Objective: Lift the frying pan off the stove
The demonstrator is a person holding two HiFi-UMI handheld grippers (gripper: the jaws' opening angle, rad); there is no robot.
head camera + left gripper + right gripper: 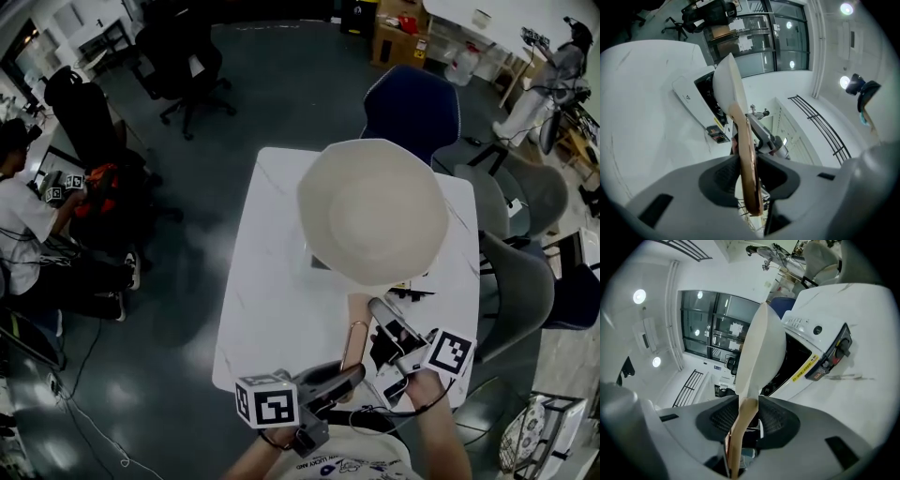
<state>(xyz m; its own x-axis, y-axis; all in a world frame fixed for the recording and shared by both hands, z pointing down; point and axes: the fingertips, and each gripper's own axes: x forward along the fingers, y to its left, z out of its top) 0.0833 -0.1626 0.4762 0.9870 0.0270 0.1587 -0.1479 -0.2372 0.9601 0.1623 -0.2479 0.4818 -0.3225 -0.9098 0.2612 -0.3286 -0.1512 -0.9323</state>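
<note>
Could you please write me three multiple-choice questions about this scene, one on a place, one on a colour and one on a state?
1. Where is the frying pan?
A. On the floor.
B. Held up over the white table.
C. On a chair.

2. What colour is the pan's handle?
A. Blue.
B. Red.
C. Tan.

3. How is the left tool?
A. Closed on the handle.
B. Wide open and empty.
C. Closed on a cable.

Answers:
1 B: in the head view the pan hangs large above the table top.
2 C: both gripper views show a tan strip running to the cream pan.
3 A: its jaws press the handle from both sides.
</note>
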